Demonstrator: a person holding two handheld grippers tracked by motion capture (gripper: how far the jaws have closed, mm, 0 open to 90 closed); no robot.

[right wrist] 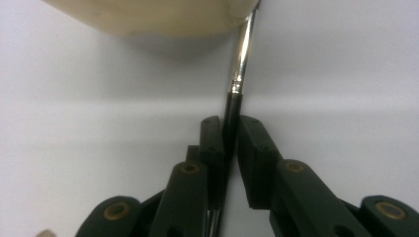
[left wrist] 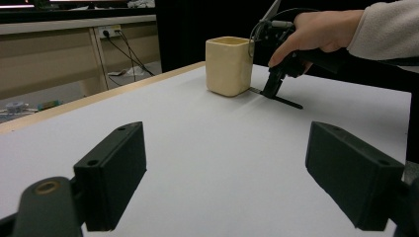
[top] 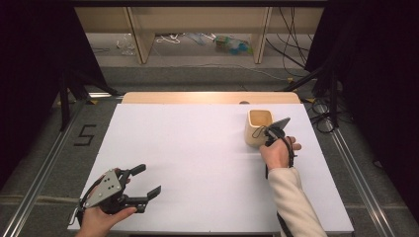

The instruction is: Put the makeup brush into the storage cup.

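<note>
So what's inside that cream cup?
From above, the cream cup looks empty, only its shaded inner walls showing. Its bottom is too dark to tell. The thin utensil lies outside, beside its base.

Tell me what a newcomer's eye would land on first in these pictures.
The cream square cup stands out at the far right of the white table. Right beside it, the right gripper points down with its fingers shut on a thin utensil, a black handle with a metal shaft that lies on the table and runs to the cup's base. At the near left, the left gripper waits open.
</note>
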